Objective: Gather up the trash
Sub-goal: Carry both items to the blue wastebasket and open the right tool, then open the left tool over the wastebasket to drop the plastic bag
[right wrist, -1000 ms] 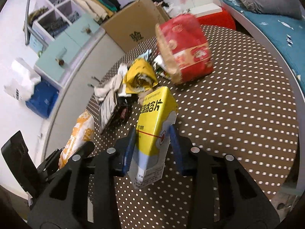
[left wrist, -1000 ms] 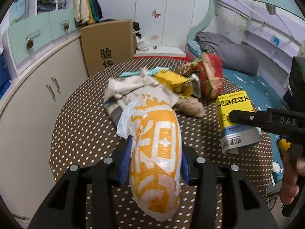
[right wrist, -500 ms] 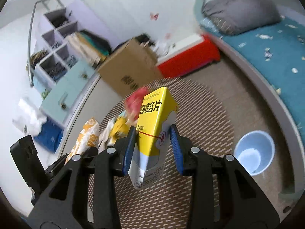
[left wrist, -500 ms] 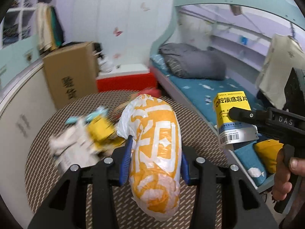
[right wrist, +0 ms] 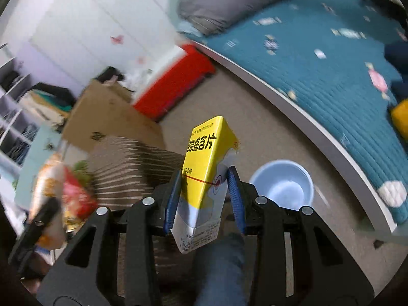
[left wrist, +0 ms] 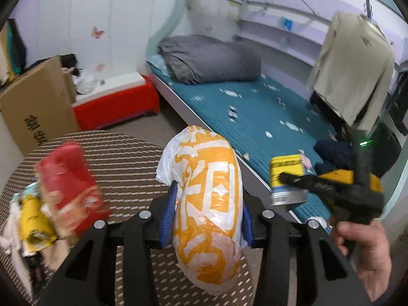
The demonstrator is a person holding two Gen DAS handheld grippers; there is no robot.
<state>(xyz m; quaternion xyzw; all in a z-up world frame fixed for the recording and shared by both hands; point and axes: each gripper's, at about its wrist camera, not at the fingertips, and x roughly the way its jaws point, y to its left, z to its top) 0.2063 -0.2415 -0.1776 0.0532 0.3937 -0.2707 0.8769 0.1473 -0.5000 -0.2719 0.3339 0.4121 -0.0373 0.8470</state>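
My left gripper is shut on a white and orange plastic bag, held in the air over the edge of the round dotted table. My right gripper is shut on a yellow carton box with a white lower end; it also shows in the left wrist view, to the right. A light blue bucket stands on the floor just right of the right gripper. A red snack bag and yellow wrappers lie on the table at the left.
A bed with a teal cover and a grey duvet runs along the right. A red box and a cardboard box stand by the far wall. A beige garment hangs at the right.
Both grippers have swung right, away from the trash pile and past the table edge toward the bed. The blue bucket has come close beside the right gripper. Both keep hold of their items.
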